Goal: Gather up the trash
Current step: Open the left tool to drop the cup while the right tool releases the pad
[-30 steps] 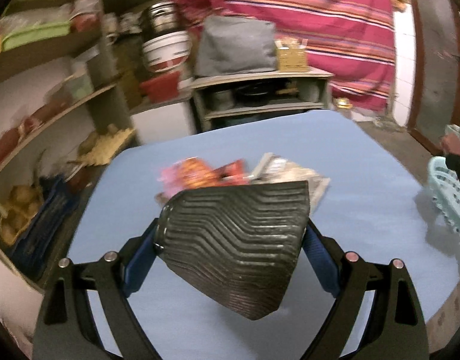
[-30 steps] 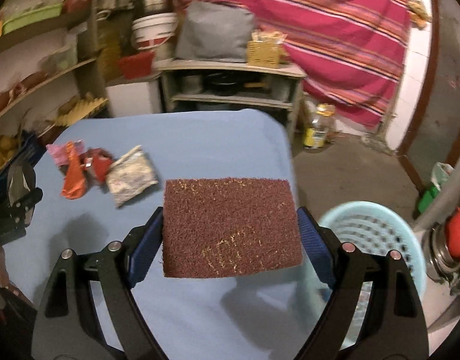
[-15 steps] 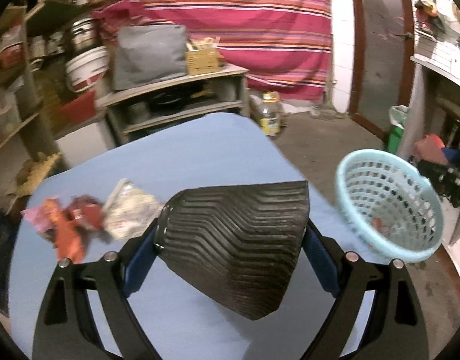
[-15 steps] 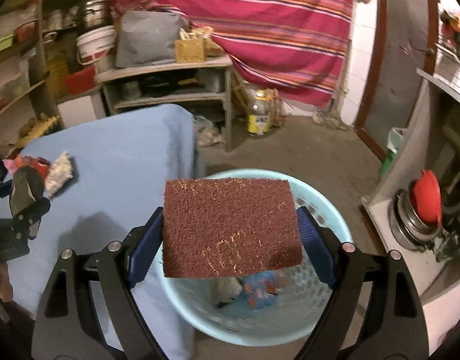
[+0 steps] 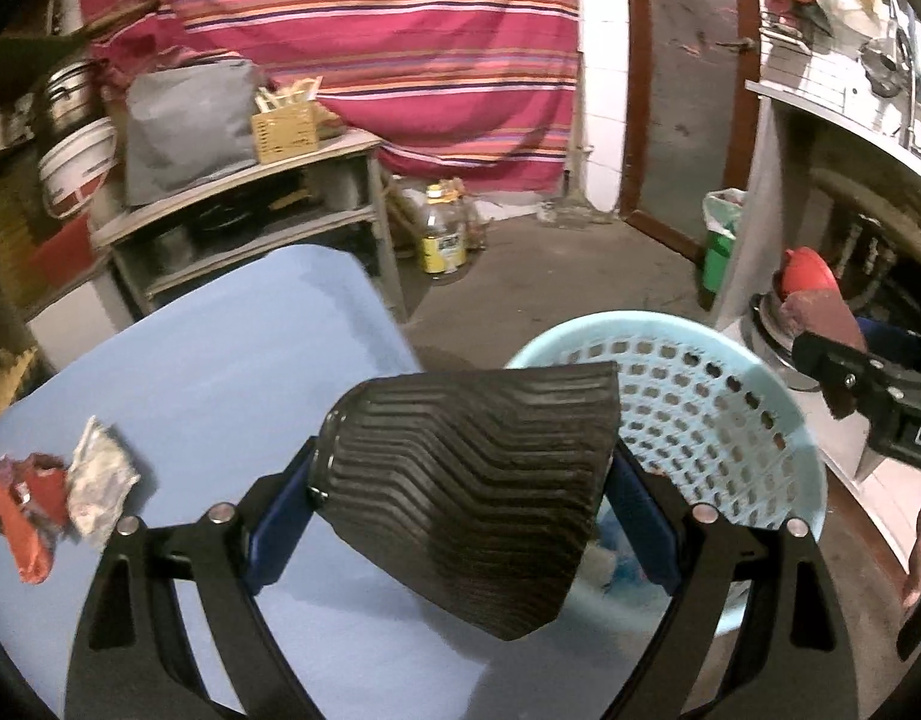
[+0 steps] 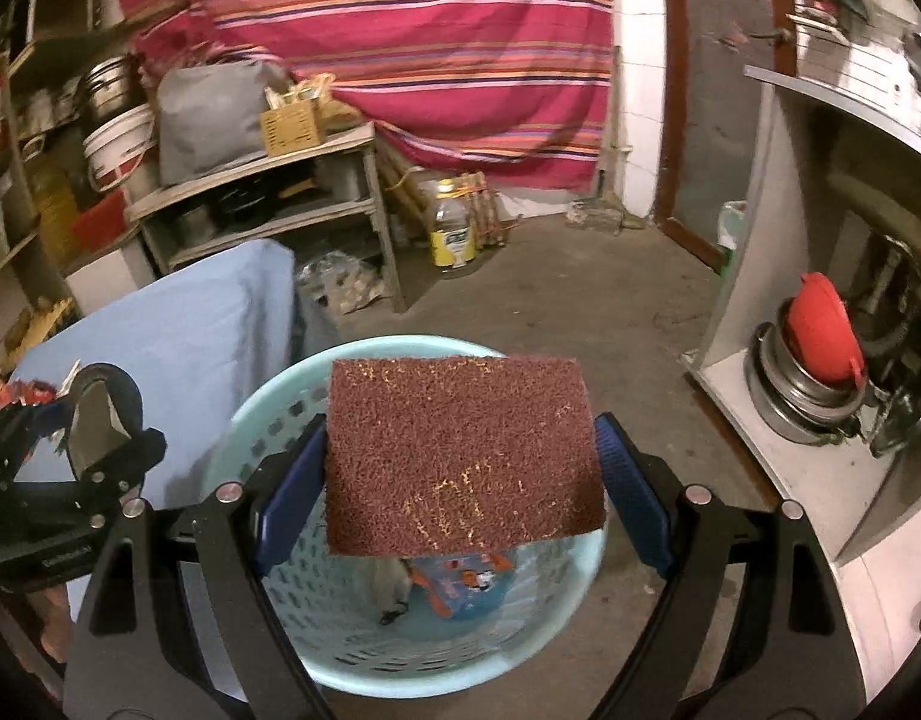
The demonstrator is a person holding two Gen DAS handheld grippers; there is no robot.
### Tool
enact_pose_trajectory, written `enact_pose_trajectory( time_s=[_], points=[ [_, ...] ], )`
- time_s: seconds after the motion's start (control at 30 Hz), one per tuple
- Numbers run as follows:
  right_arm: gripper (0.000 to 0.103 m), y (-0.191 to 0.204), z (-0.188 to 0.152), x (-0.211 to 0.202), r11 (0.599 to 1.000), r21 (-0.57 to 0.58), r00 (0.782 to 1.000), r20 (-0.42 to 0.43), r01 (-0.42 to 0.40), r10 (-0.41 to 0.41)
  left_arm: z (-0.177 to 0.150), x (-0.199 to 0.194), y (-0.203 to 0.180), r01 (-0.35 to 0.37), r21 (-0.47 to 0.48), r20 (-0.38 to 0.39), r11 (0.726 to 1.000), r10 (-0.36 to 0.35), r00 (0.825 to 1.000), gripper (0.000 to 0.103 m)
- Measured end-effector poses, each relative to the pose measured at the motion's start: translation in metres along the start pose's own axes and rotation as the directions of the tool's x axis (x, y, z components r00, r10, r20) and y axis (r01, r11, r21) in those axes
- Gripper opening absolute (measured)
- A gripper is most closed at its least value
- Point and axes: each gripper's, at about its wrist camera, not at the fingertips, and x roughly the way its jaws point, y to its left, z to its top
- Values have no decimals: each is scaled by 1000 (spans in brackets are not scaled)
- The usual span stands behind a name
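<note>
My left gripper (image 5: pixel 460 480) is shut on a black ribbed mat piece (image 5: pixel 472 492), held over the blue table's right edge beside the light blue basket (image 5: pixel 730 420). My right gripper (image 6: pixel 460 474) is shut on a brown scrub mat piece (image 6: pixel 460 456), held directly above the basket (image 6: pixel 280 630). Wrappers (image 6: pixel 460 588) lie in the basket's bottom. A red wrapper (image 5: pixel 34 516) and a silver packet (image 5: pixel 100 486) lie on the table (image 5: pixel 220 360) at the left. The left gripper shows at the left of the right wrist view (image 6: pixel 94 420).
A metal shelf unit (image 5: pixel 250 210) with a grey bag and yellow box stands behind the table. A yellow-labelled jar (image 5: pixel 442 234) stands on the concrete floor. A counter with pots and a red lid (image 6: pixel 820 336) is at the right.
Both grippers have swung right, from over the table to the basket. The right gripper is now centred above the basket; the left gripper is at its left rim. Both still hold their mat pieces.
</note>
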Motion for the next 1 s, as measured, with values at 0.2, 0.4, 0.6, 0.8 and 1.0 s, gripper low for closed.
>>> enact_pose_trajectory(
  time_s=[0.2,0.4,0.6,0.8,1.0],
  points=[
    [85,-25,-1,-2,998,55,1000,5,21,-21,9,27,-33,45,28,-23,999,-44,999,88],
    [85,-39,-2,-2,995,97,1000,4,24,-24,12,43,-46,106,20,-45,994,-105,993,89],
    [85,-33,-1,1,996,89,1000,-3,16,-15,11,41,-45,95,34,-48,995,-93,994,90],
    [85,-17,1,9,999,53,1000,-14,7,-6,5,23,-15,38,1,-36,999,-38,999,90],
    [85,18,2,22,999,-4,999,-27,-33,33,-2,0,33,-45,-61,-10,997,45,999,90]
  ],
)
